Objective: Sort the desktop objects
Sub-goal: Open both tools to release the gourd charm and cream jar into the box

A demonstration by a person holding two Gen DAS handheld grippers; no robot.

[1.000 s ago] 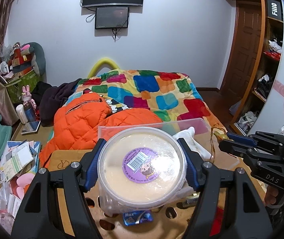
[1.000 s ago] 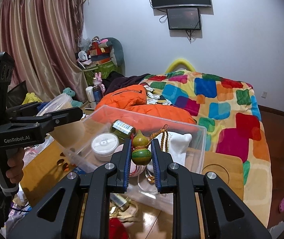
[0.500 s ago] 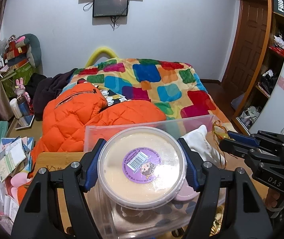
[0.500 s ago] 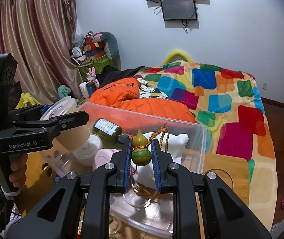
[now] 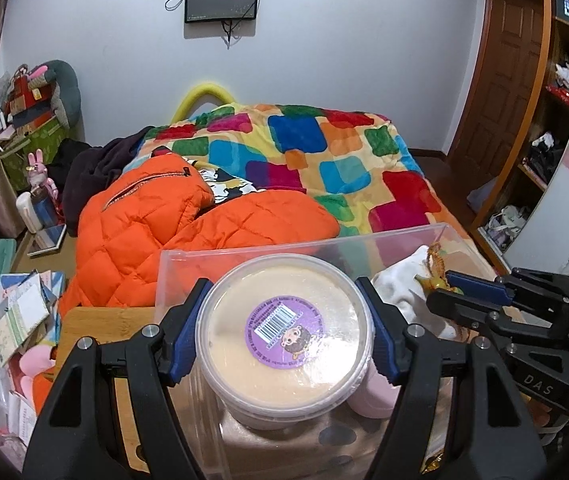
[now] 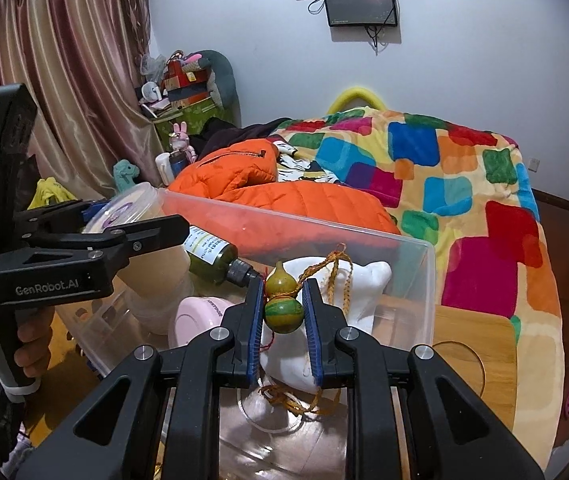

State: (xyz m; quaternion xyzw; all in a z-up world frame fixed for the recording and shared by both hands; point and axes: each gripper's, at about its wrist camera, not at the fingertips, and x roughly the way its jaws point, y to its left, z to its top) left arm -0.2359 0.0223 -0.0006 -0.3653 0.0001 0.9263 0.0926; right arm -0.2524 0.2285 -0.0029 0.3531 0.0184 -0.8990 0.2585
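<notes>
Now the left gripper (image 5: 284,344) is clamped across the sides of a round lidded tub (image 5: 286,342), its flat lid with the purple barcode sticker facing up toward the camera, while the right gripper (image 6: 283,312) is pinched tight on a small green-and-tan gourd charm (image 6: 282,300). Over the last second both hands have come forward and down, so that the clear plastic bin (image 6: 416,276), earlier just ahead of them, now lies under both loads; I judge that the two items are about to be set into it. The tub hangs level over the bin's near left part, above a pink round case (image 6: 200,316). The gourd stands upright between the pads, long axis vertical, narrow stem end up and wide bulb down, its braided cord (image 6: 336,276) trailing behind and below it. It hangs just in front of a white figurine (image 6: 364,284); a green bottle (image 6: 214,258) lies on its side beside the tub, cap toward the gourd.
</notes>
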